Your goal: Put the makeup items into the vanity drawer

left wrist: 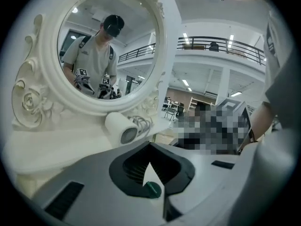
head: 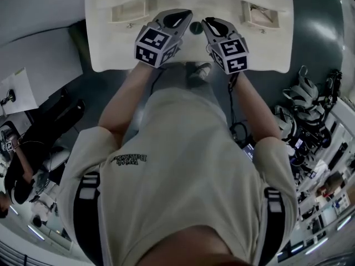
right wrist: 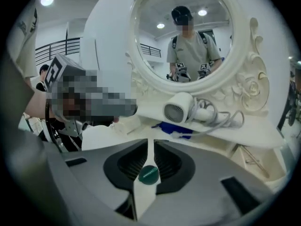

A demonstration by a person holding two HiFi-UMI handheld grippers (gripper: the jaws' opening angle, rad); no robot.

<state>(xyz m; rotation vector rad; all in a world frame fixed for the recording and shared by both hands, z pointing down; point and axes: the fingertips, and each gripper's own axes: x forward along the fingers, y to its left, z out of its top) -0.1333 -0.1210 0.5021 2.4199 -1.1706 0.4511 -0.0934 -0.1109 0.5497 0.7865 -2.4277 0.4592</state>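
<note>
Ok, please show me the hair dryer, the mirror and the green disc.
Hair dryer (right wrist: 173,112): right gripper view, on its round grille.
Mirror (left wrist: 117,55): left gripper view, on the glass.
Green disc (right wrist: 148,174): right gripper view, on its top face.

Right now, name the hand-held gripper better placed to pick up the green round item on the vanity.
Right, probably. The right hand-held gripper has jaws slightly apart with the green round item centred in their gap; the left hand-held gripper looks shut, the item off-centre.
</note>
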